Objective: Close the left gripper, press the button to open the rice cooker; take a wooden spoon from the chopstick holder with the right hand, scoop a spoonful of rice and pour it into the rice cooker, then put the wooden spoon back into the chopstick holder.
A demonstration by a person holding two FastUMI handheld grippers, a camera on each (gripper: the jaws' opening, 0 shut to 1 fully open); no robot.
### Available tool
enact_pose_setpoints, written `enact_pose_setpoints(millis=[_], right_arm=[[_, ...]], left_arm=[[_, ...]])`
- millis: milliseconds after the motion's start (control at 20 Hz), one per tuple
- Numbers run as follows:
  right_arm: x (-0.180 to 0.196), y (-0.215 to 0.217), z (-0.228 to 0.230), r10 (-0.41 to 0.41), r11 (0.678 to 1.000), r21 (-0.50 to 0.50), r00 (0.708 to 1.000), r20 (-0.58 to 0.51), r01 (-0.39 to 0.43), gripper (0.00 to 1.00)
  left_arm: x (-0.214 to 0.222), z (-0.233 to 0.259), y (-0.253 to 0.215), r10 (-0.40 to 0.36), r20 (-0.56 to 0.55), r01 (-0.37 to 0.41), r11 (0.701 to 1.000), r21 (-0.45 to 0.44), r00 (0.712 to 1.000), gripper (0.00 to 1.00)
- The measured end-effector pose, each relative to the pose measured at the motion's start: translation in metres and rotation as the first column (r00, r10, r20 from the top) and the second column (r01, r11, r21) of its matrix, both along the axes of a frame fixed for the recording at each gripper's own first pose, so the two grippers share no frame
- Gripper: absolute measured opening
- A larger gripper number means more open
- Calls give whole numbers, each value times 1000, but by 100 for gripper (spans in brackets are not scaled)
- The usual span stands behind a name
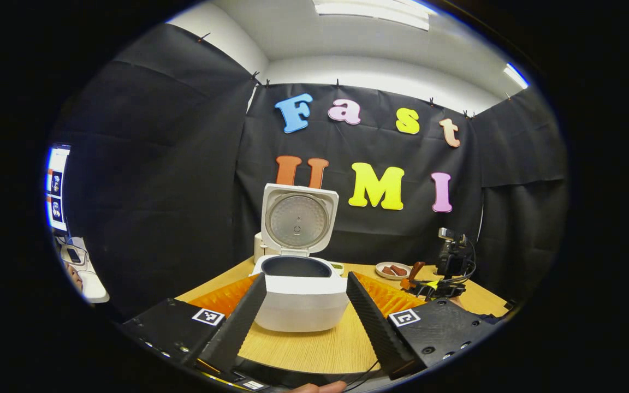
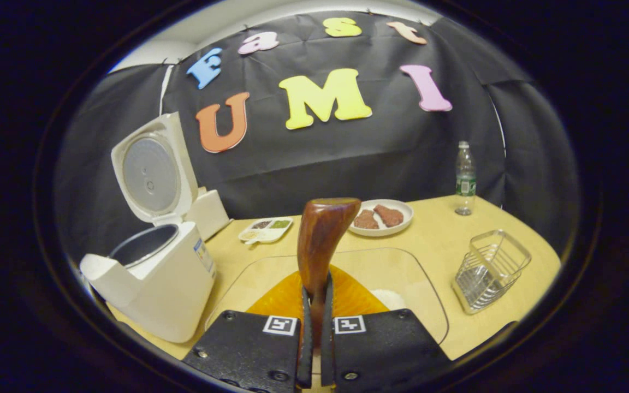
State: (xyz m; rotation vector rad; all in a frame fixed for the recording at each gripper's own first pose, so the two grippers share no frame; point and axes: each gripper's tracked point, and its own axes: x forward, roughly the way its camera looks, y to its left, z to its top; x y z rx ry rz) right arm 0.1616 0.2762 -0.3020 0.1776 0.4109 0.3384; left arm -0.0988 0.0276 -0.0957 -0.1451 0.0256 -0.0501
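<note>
Over on the left side of the table (image 2: pixel 445 240), the rice cooker (image 2: pixel 156 289) stands with its lid (image 2: pixel 148 172) swung fully up and the dark inner pot (image 1: pixel 296 267) showing. The left gripper (image 1: pixel 306 311) hangs in front of it, fingers spread wide with nothing between them, the cooker framed in the gap. A small divided dish (image 2: pixel 266 229) sits behind, toward the back edge. Mid-table, the right gripper (image 2: pixel 314 333) has its fingers clenched on the wooden spoon (image 2: pixel 322 240), the spoon rising upright above an orange tray (image 2: pixel 347 297) with a bit of white rice (image 2: pixel 390 298) beside it. Beyond that, a plate of brown pieces (image 2: pixel 381 217). Near the right edge, the wire chopstick holder (image 2: pixel 490 270) stands, and a water bottle (image 2: pixel 464 179) sits by the back right corner.
</note>
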Motion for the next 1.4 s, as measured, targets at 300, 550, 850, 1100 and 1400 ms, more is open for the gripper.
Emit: enact_pose_setpoints(millis=[300, 550, 850, 1100, 1400], right_arm=[[9, -15, -1, -1, 958, 283, 986, -164, 48, 11], [15, -47, 19, -41, 894, 434, 985, -165, 110, 11], [13, -84, 46, -35, 713, 679, 975, -219, 178, 11], [11, -97, 75, 60, 372, 896, 957, -284, 243, 11], [10, -63, 89, 115, 386, 902, 961, -253, 191, 11]], left_arm=[[3, -2, -4, -7, -1, 7, 1000, 3, 1000, 94], [6, -4, -12, -9, -9, 10, 1000, 19, 1000, 94], [6, -7, -14, -7, -14, 7, 999, 35, 1000, 94], [8, -11, -19, -17, -19, 18, 999, 32, 1000, 94], [4, -9, -10, -11, -3, 11, 999, 37, 1000, 94]])
